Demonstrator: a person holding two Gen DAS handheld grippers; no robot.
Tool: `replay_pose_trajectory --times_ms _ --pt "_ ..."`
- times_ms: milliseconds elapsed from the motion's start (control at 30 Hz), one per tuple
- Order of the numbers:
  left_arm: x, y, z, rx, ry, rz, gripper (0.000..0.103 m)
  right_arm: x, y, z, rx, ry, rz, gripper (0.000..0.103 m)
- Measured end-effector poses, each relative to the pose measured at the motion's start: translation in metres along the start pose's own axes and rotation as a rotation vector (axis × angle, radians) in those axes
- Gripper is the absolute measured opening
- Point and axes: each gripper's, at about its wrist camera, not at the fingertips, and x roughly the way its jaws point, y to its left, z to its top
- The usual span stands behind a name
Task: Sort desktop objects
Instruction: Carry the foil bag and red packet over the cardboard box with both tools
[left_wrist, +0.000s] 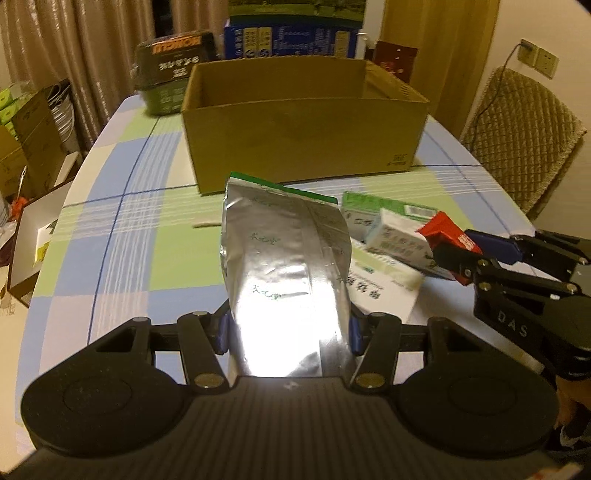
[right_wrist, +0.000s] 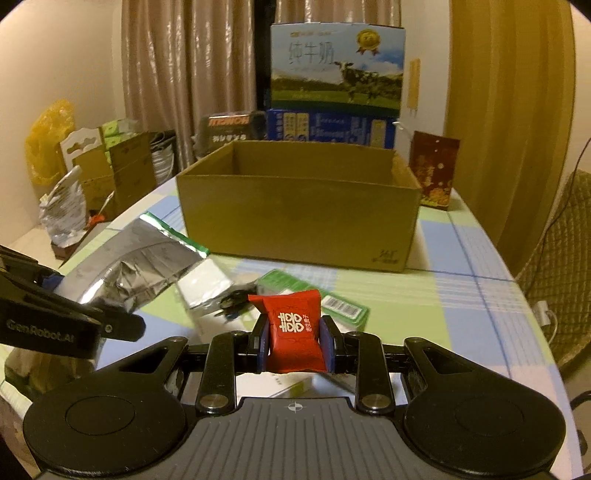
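Home dining room: checked tablecloth, curtains, padded chair

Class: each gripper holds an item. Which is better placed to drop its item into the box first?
Right, probably. The right gripper faces the box squarely with a small red packet; the left gripper's foil bag is bulkier.

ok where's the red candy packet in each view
Left wrist: red candy packet at the right edge, clamped in the right hand-held gripper, right of the foil bag.
Right wrist: low centre, between that gripper's pads.
Shared landmark: the open cardboard box beyond it.
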Motion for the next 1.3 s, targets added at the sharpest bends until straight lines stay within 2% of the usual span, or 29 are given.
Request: replay_pose_trajectory --times_ms 300,500,700,967,1100,1300 --pt "-0.004 -0.010 0.019 0.018 -0.022 -0.016 0.051 -0.003 -0.012 0.009 0.022 -0.014 -0.009 0.025" --pt "-0.001 -0.011 0.041 0.038 -0.033 -0.013 0.051 0.001 -0.022 0.036 0.015 -0.050 -0.007 0.025" --pt "0.003 -0.009 0.082 0.065 -0.060 -0.009 0.051 0.018 -0.038 0.082 -0.020 -0.106 -0.023 0.025" --pt "0.025 -0.004 0.154 0.077 -0.108 -0.002 0.051 0.059 -0.062 0.149 -0.014 -0.161 -0.025 0.025" --pt "0.044 0.003 0.183 0.081 -0.104 -0.002 0.051 0.086 -0.068 0.173 -0.049 -0.145 -0.013 0.025" --pt "0.077 0.016 0.216 0.080 -0.070 -0.032 0.051 0.127 -0.083 0.190 -0.063 -0.091 0.004 0.025"
